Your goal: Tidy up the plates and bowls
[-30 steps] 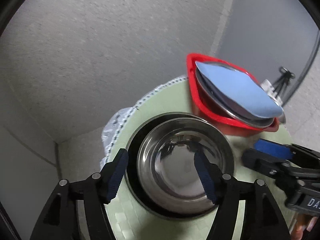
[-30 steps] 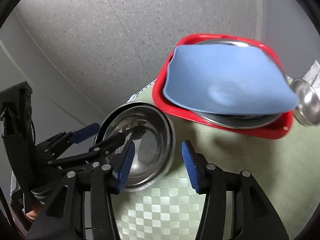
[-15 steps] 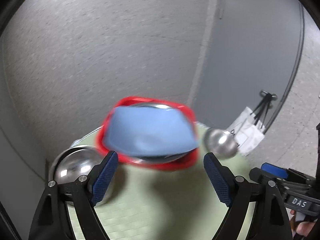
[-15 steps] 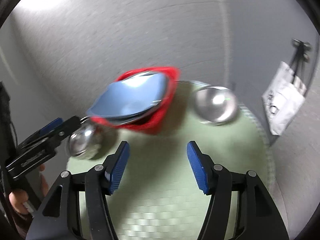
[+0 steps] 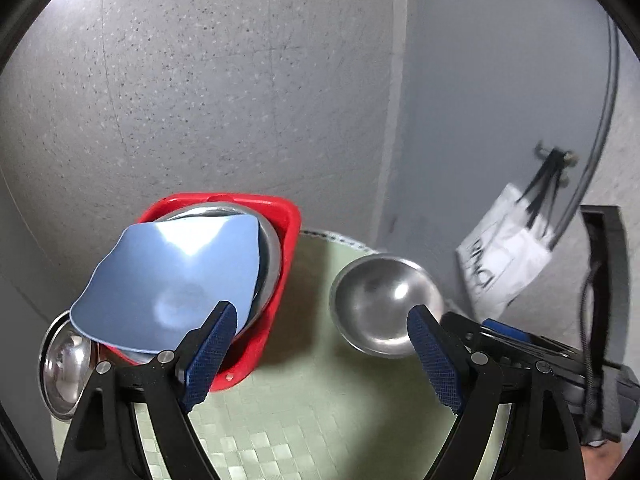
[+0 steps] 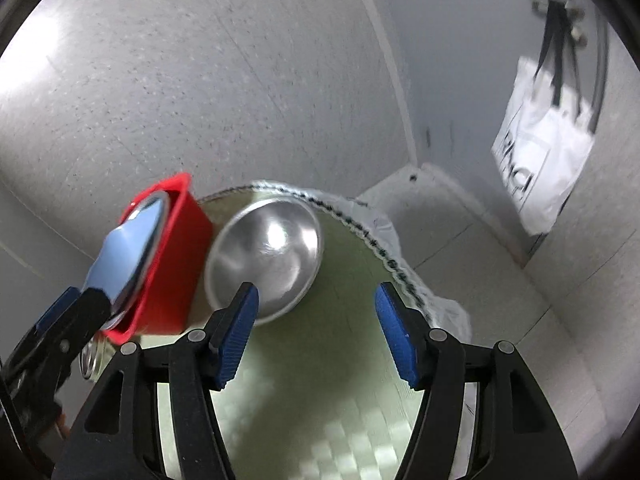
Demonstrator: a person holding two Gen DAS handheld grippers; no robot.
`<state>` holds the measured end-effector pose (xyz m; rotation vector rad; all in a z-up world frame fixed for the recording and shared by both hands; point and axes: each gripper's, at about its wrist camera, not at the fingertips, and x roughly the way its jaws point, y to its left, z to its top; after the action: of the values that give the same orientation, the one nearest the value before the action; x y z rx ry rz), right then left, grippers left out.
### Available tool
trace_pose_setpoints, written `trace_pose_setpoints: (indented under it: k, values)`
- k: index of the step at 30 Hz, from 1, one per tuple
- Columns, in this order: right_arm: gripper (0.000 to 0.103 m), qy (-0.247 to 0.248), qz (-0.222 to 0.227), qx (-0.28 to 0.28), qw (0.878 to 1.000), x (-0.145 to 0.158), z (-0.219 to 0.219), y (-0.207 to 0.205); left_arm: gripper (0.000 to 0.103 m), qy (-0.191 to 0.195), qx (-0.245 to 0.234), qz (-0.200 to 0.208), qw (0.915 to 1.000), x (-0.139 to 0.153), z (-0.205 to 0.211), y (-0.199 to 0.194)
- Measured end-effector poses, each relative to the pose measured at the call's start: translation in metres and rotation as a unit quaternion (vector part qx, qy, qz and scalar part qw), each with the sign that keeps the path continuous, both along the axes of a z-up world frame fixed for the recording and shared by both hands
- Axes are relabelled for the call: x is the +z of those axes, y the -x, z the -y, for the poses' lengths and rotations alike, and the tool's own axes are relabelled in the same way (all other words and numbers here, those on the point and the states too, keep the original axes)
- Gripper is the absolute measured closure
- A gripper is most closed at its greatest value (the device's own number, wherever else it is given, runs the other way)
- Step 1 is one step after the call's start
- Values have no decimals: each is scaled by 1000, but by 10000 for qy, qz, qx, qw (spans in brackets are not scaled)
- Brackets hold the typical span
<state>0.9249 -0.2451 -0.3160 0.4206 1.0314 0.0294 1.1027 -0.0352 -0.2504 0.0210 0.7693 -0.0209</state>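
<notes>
Here both tools hang empty over the round table (image 5: 320, 412) with its pale green checked cloth. The left gripper (image 5: 320, 356) has its blue-padded jaws spread wide with nothing between them, and the right gripper (image 6: 316, 332) is spread just as wide and holds nothing. The task's things lie in three spots: a red tub (image 5: 280, 280) on the far left of the table, holding a steel dish with a blue plate (image 5: 168, 280) tilted on top; a steel bowl (image 5: 64, 368) at the left edge, near and left of the tub and partly hidden by the plate; and a loose steel bowl (image 6: 268, 256) upright on the cloth just right of the tub, with the right view hinting at contact that I cannot confirm. The move most likely to come turns on that loose bowl. It sits straight ahead of the right gripper and slightly left of its midline, its near rim just beyond the left finger's pad (image 6: 236, 332). In the left wrist view the same bowl lies ahead and to the right, beside that gripper's right pad. Being round, it has no long axis, so any rim grip serves. The right gripper looks nearer and better lined up.
</notes>
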Motion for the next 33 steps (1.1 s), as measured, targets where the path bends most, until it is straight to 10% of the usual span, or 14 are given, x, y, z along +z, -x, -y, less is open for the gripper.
trace_pose_setpoints:
  k: [5,7,10,14,26,33]
  values:
    - [57,-362,-265,60,9990,-37,5,-24,19,-326,59,-203,9992,-22,19,-30]
    - [84,-613,-283,94,9977,-46,7,-24,19,-347,48,-292,9990,-29,19,-32]
    - [95,-895,-241,175,9955,-50,11,-17,19,-316,10,-418,9986,-35,22,-43]
    - [98,-1259,-213,204,9916,-46,18,-2,23,-234,-104,-540,9982,-39,22,-52]
    - [98,-1710,-164,21,9851,-28,12,67,88,13,-1040,-790,9914,-39,14,-31]
    - [98,-1358,216,113,9904,20,-38,90,90,347,-1370,-420,9891,-7,-52,12]
